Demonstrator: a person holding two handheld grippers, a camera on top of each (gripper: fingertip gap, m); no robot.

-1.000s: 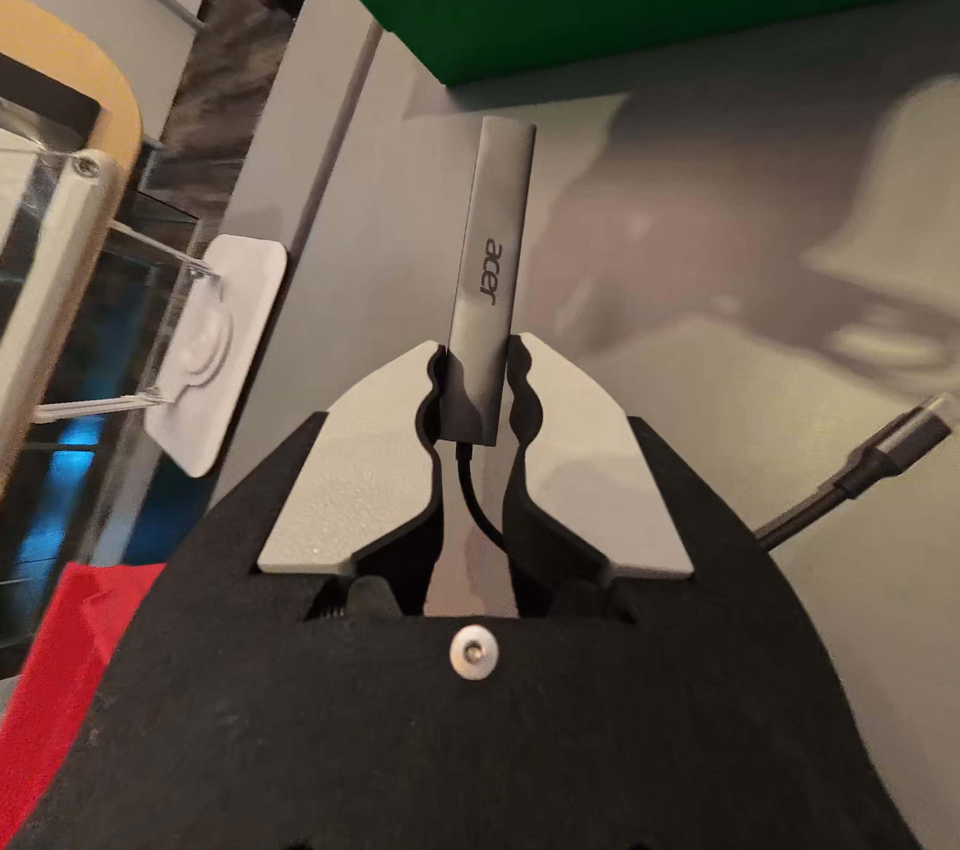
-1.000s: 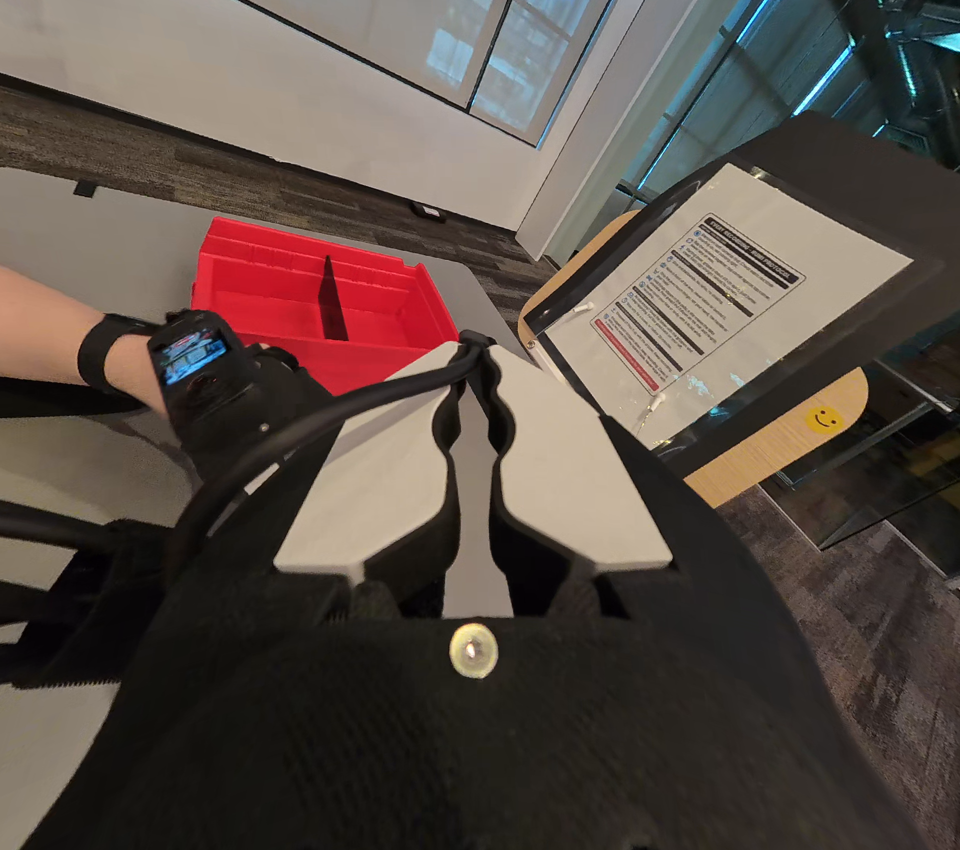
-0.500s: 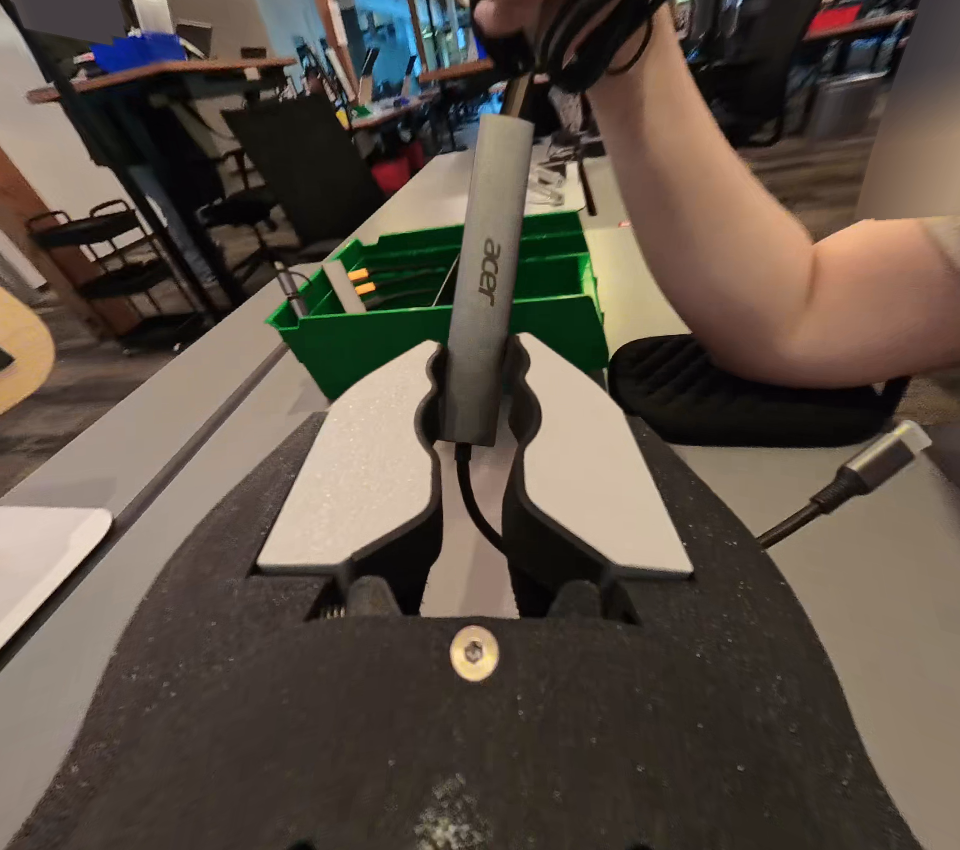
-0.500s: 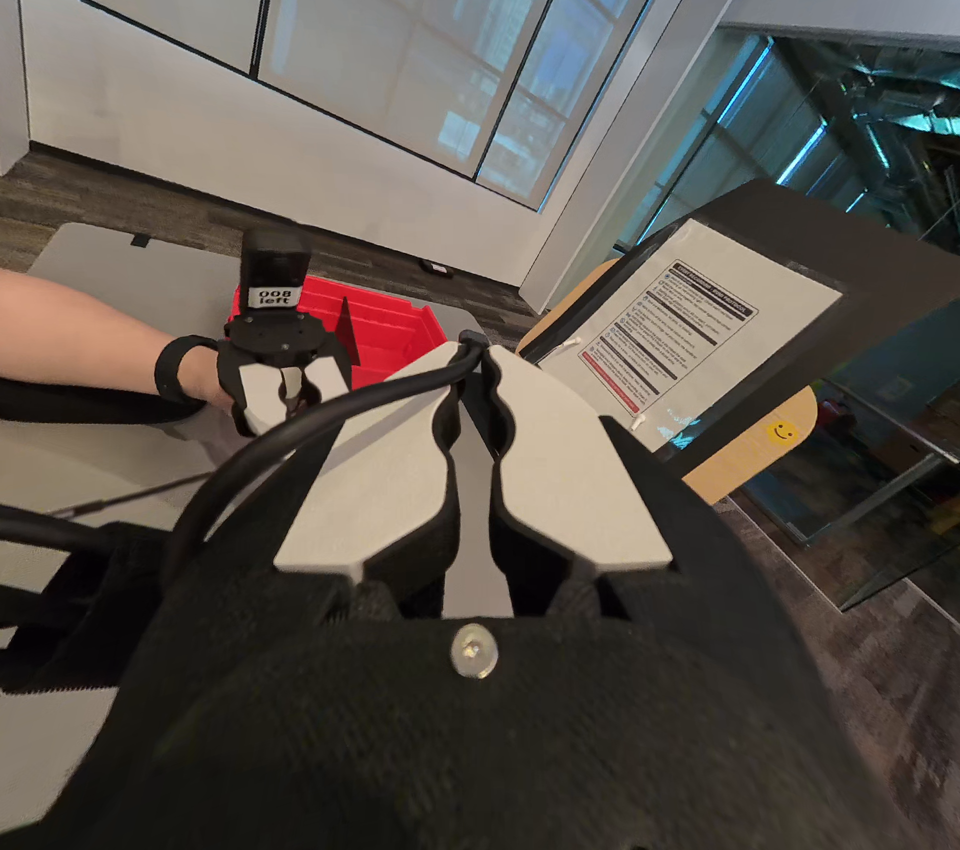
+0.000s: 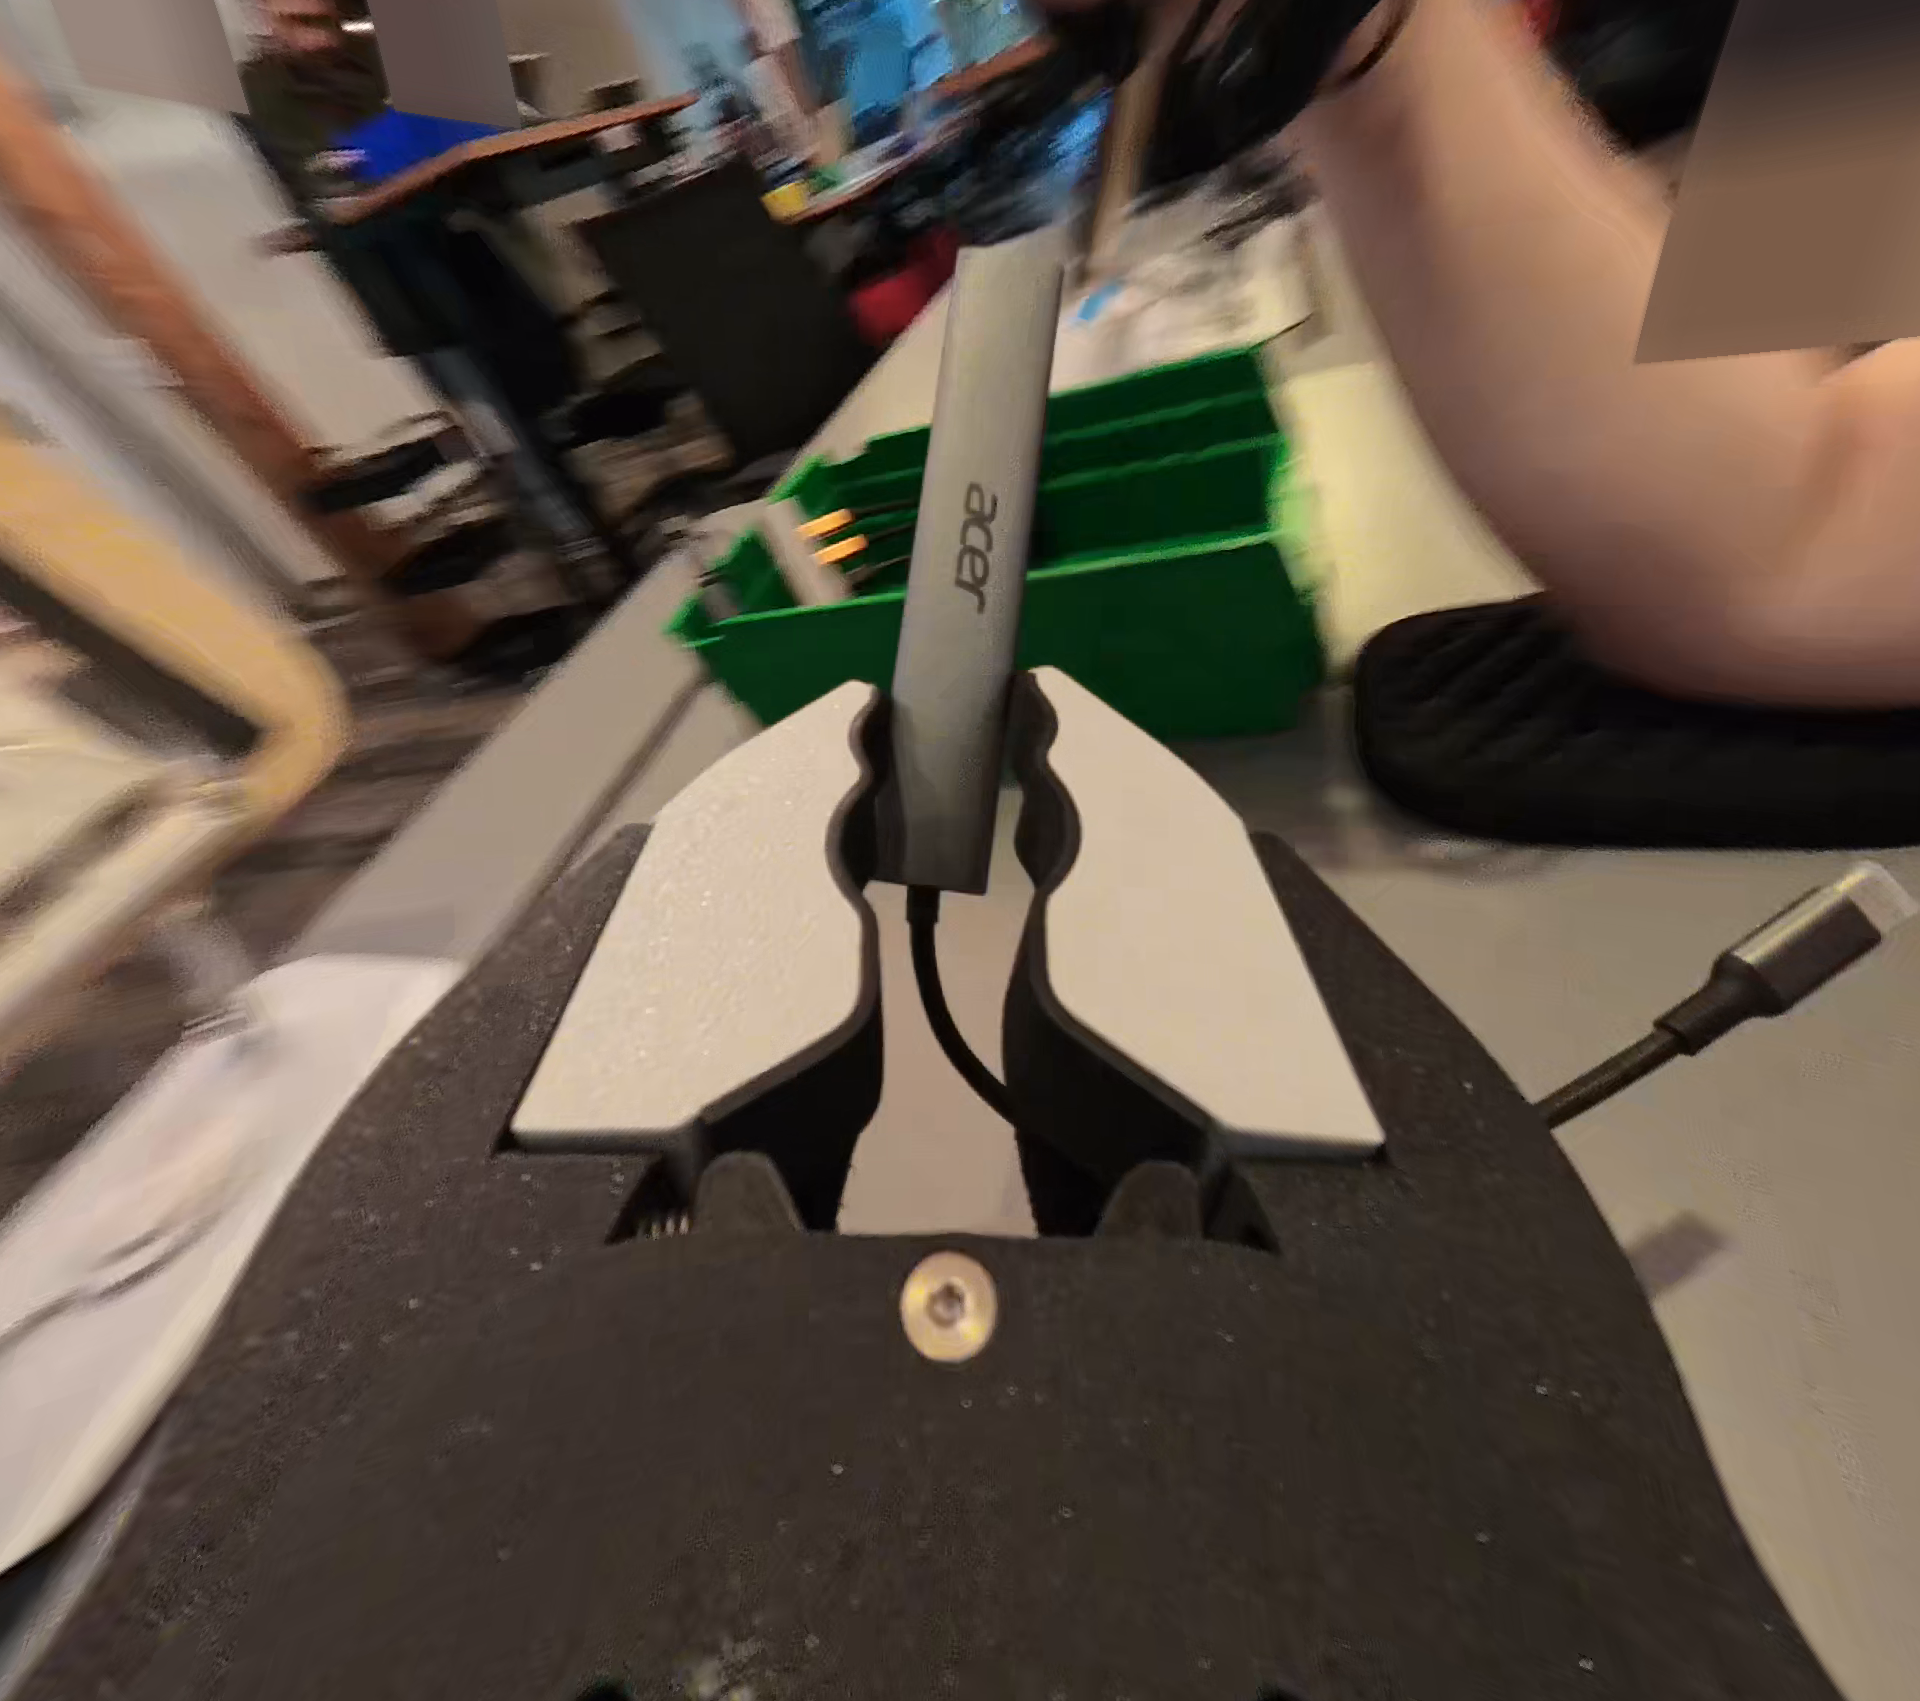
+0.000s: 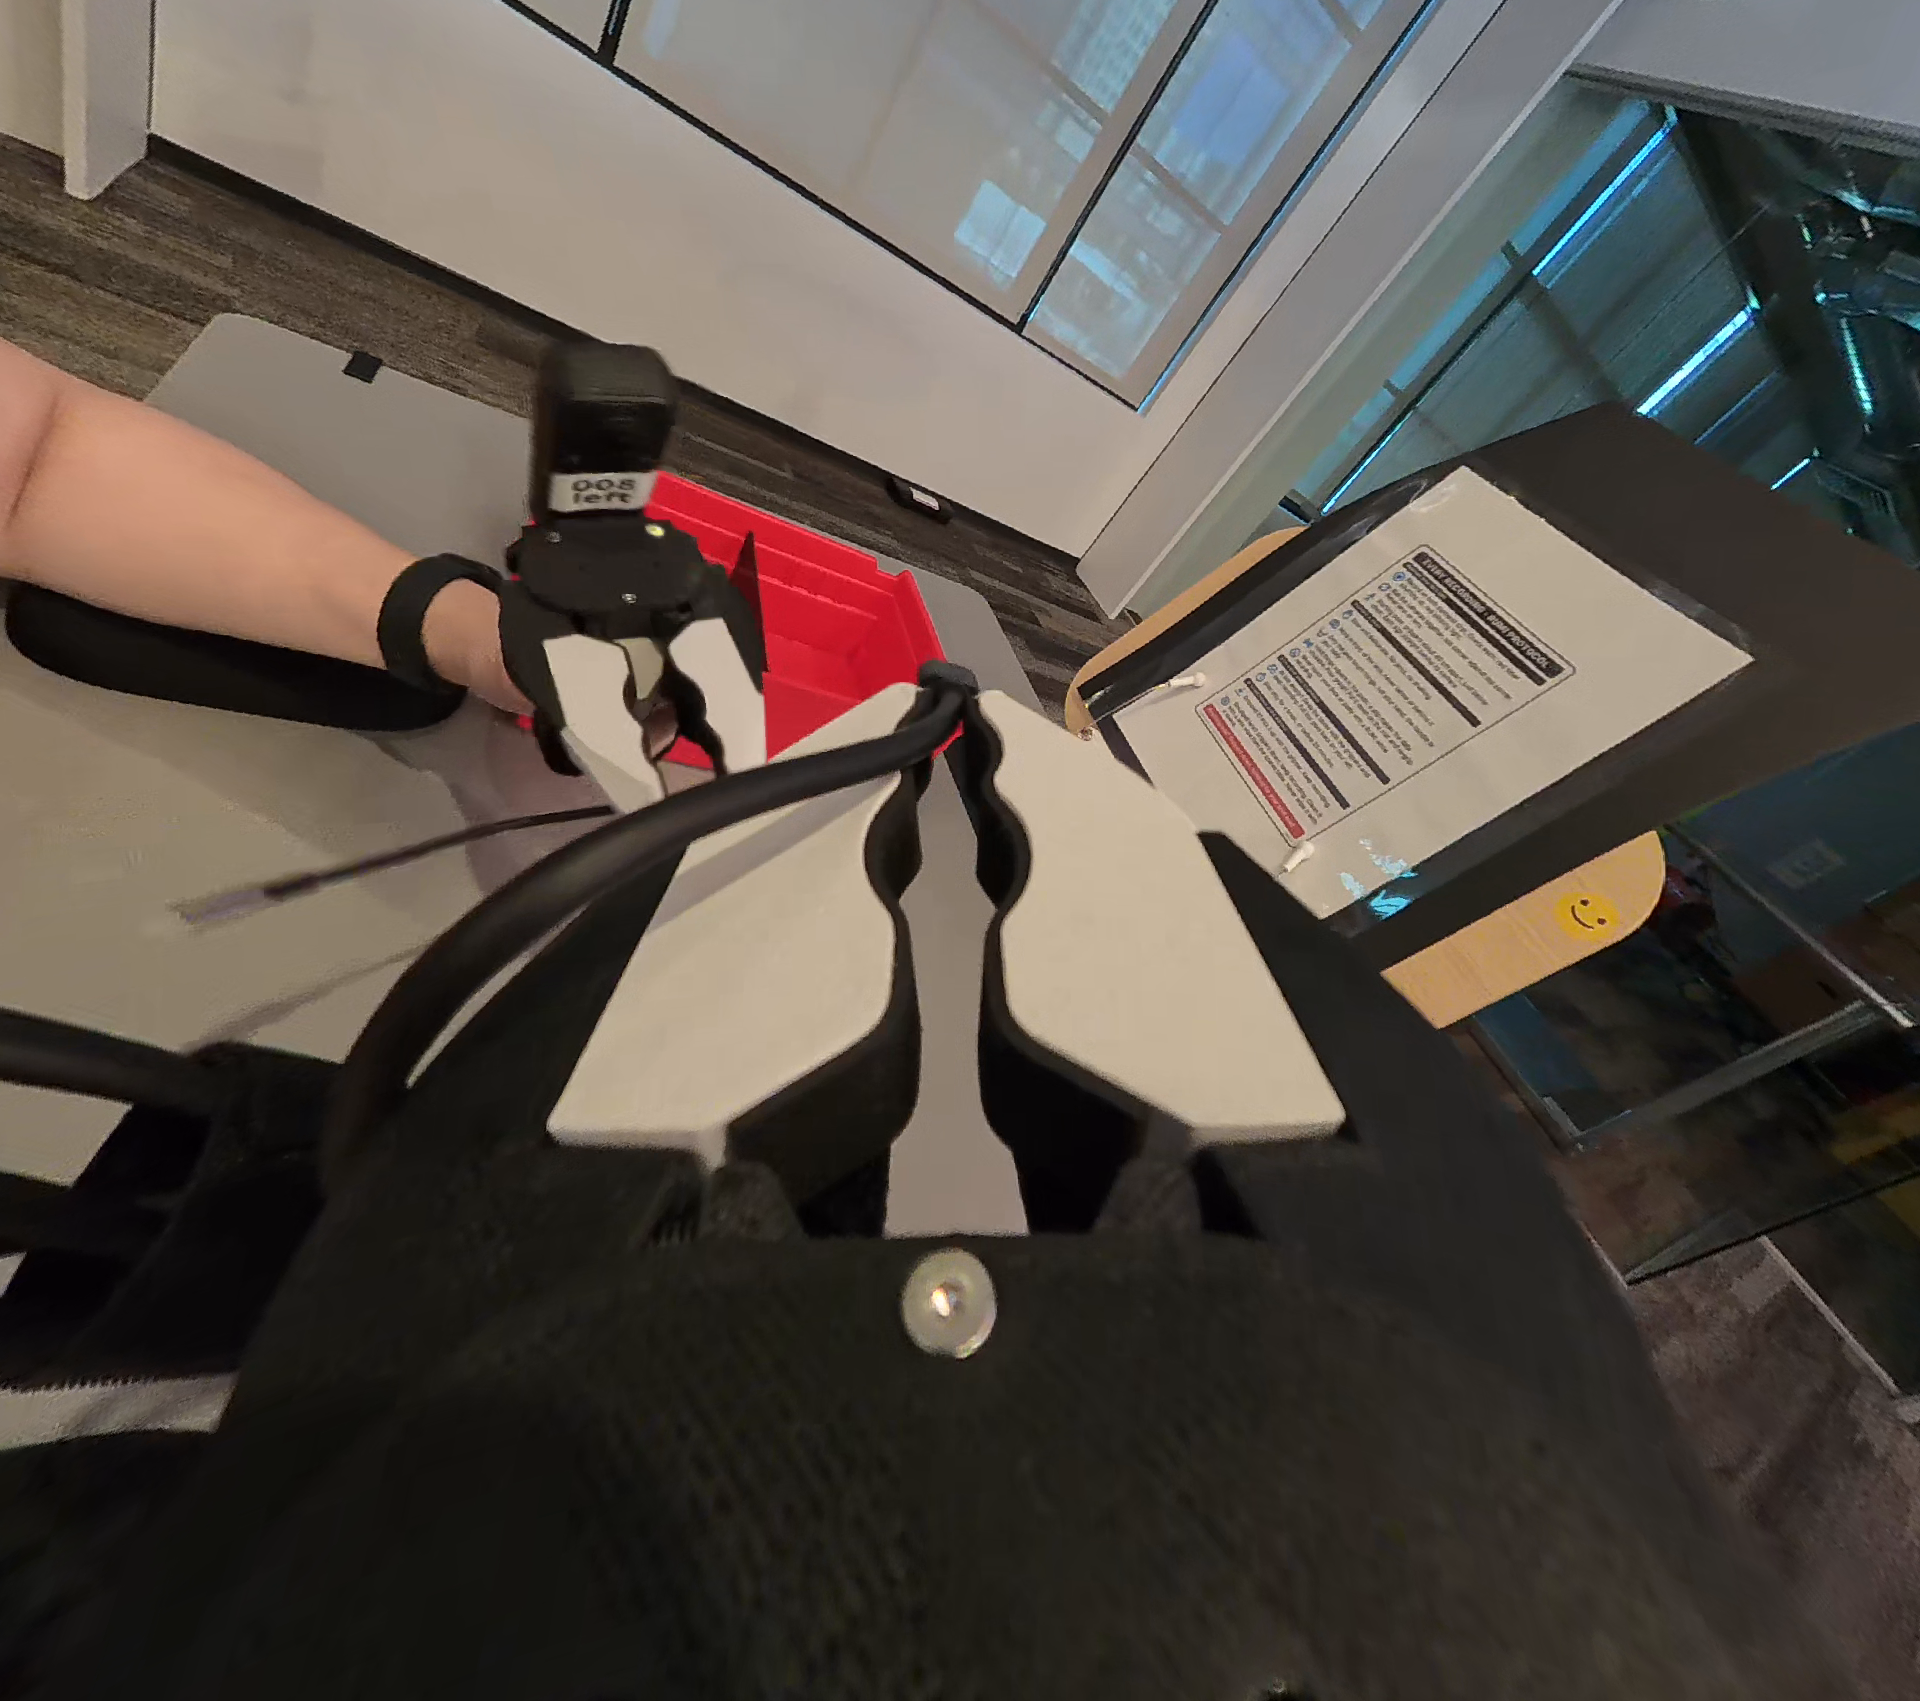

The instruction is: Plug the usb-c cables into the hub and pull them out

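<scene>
My left gripper (image 5: 951, 706) is shut on the lower end of a slim grey hub (image 5: 977, 571), which stands up and away from me. The hub's own thin cable runs back between the fingers, and its metal plug (image 5: 1797, 934) hangs free at the right. My right gripper (image 6: 951, 695) is shut on a black usb-c cable (image 6: 644, 841) right at the tips; the plug end is hidden. In the right wrist view the left gripper (image 6: 686, 768) faces me from the left, just above the grey table (image 6: 208, 799). The hub's port end shows no cable in it.
A green bin (image 5: 1164, 623) stands behind the hub and a red bin (image 6: 831, 612) behind the left gripper. A black wrist pad (image 5: 1610, 747) lies under the person's forearm (image 5: 1558, 456). A signboard (image 6: 1455, 695) stands past the table's right edge. There is about 15 cm between the tips of the two grippers.
My left gripper has tilted up from facing the table to facing level, with the hub still held. In the right wrist view it rose and turned its tips towards my right gripper.
</scene>
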